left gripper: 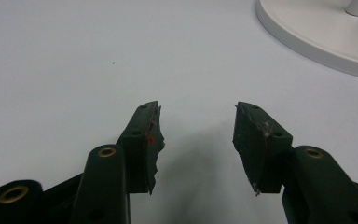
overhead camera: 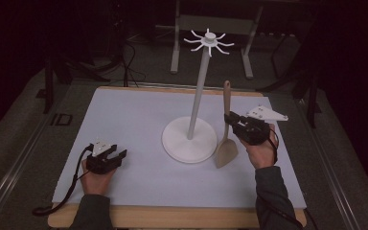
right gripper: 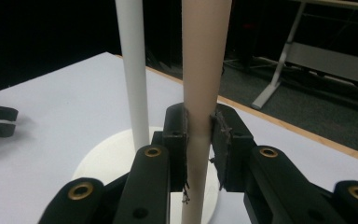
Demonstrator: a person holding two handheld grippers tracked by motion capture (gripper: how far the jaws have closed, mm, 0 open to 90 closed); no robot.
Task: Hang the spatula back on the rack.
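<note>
A beige spatula (overhead camera: 226, 128) stands nearly upright to the right of a white hook stand (overhead camera: 190, 139), blade down by the stand's round base. My right gripper (overhead camera: 232, 120) is shut on its handle (right gripper: 200, 93), the pads pressing both sides midway up. The stand's white pole (right gripper: 133, 70) rises just left of the handle, and its top carries a ring of radiating hooks (overhead camera: 209, 40). My left gripper (overhead camera: 111, 154) rests open on the white mat (overhead camera: 134, 120) at the near left, nothing between its fingers (left gripper: 147, 140). The stand's base (left gripper: 317, 32) lies ahead to its right.
The mat covers a wooden table whose edge (overhead camera: 172, 218) runs along the front. Beyond the table stand the legs of a metal frame (overhead camera: 175, 48) on a dark floor. A cable (overhead camera: 69, 191) trails from my left gripper off the mat's near left corner.
</note>
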